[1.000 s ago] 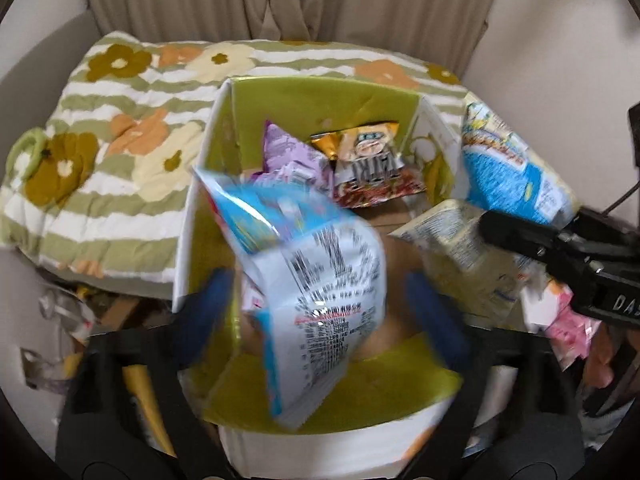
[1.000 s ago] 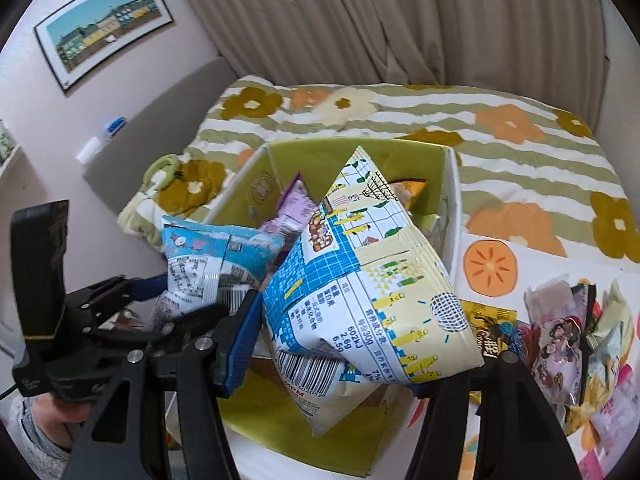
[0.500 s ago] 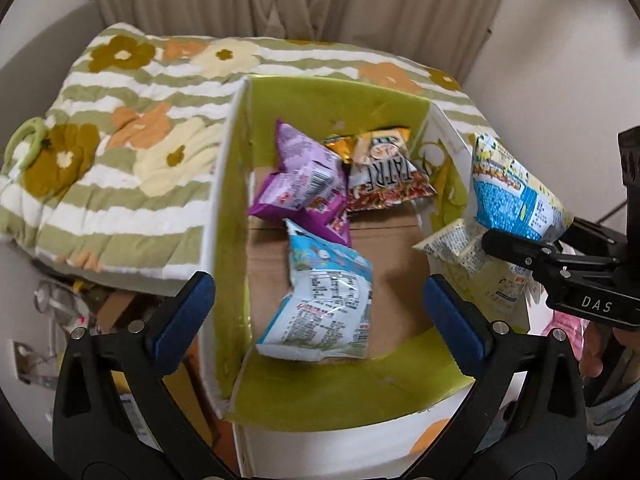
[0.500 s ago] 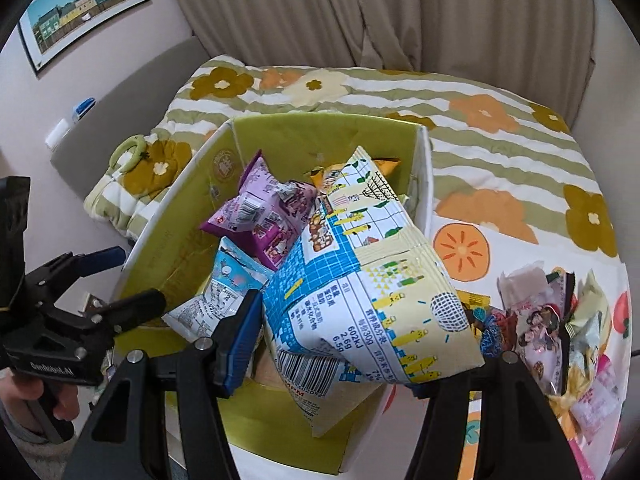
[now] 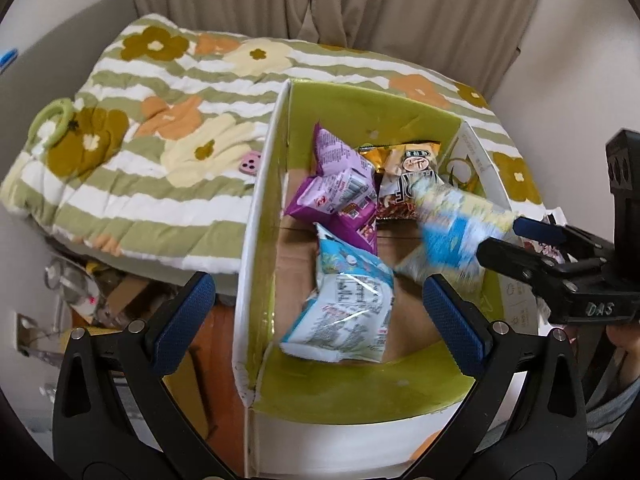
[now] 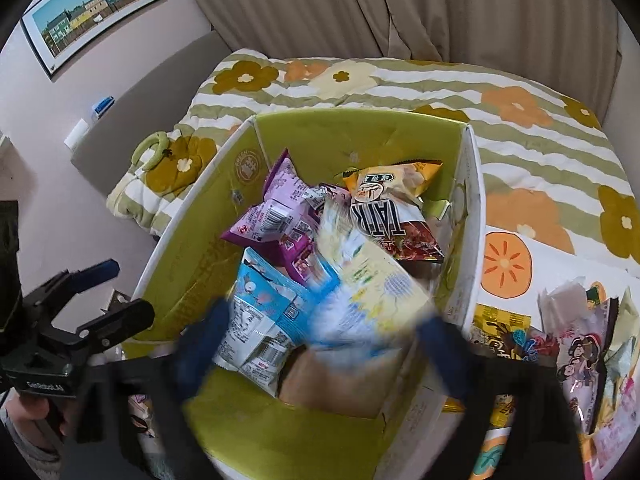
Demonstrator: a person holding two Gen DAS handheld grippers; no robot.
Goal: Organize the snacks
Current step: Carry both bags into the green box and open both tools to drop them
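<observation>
The open box (image 6: 472, 208) sits on the quilt (image 6: 520, 92), at its near edge. Inside the box, against its far wall, lie two bags side by side: the pointed bag (image 6: 276, 212) toward the box's left wall, the nut bag (image 6: 394, 208) toward its right wall. Nearer the box's front, a flat bag (image 6: 260, 320) lies on the box floor, its far end touching the pointed bag. Just right of it, a large blurred bag (image 6: 368, 292) is inside the box, partly over the nut bag's near end. Outside the box, beyond its right wall, a heap of snack packets (image 6: 580, 352) lies on the quilt. Left of the box, a ring (image 6: 150, 152) lies on the quilt. Behind the quilt hangs a curtain (image 6: 400, 8).
</observation>
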